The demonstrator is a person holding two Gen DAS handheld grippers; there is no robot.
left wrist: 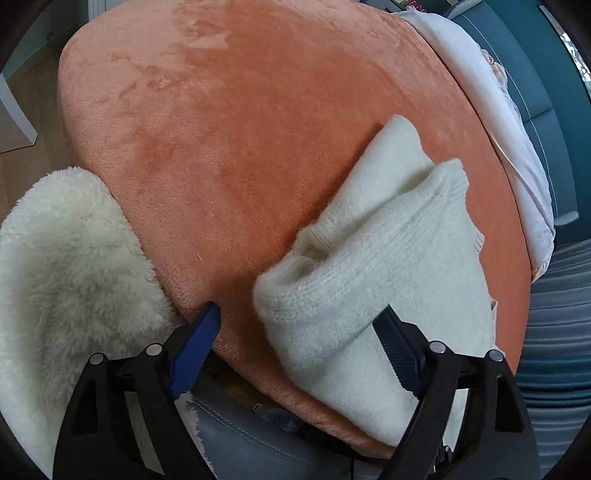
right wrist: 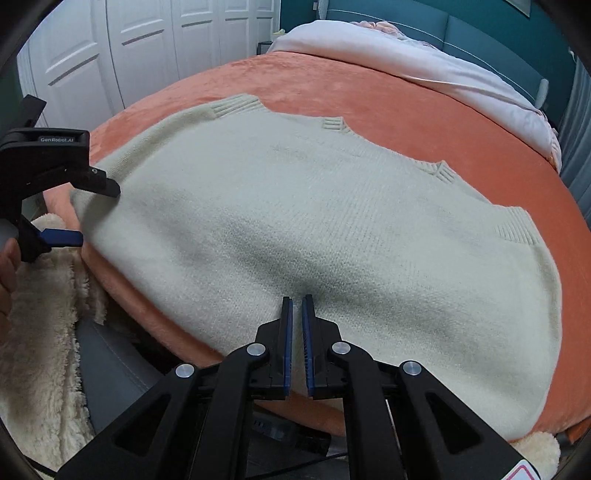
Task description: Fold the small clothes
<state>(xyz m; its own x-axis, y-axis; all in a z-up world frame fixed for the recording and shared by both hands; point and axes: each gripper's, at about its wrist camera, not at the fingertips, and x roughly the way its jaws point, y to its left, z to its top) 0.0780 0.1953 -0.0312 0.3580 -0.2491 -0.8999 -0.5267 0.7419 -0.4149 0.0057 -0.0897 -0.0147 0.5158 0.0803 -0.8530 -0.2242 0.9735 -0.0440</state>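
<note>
A cream knitted sweater (right wrist: pixel 314 229) lies spread flat on the orange blanket (right wrist: pixel 424 107) of a bed. In the left wrist view its near end (left wrist: pixel 369 266) is folded over with a ribbed cuff. My left gripper (left wrist: pixel 299 325) is open, its jaws on either side of the sweater's end at the bed edge; it also shows in the right wrist view (right wrist: pixel 94 212). My right gripper (right wrist: pixel 297 306) is shut with nothing between its blue pads, just above the sweater's near edge.
A fluffy white fleece (left wrist: pixel 66 266) hangs at the bed's left corner. A pale pink quilt (right wrist: pixel 424 62) lies along the far side against a teal headboard (right wrist: pixel 480 33). White wardrobe doors (right wrist: pixel 147 48) stand at the back left.
</note>
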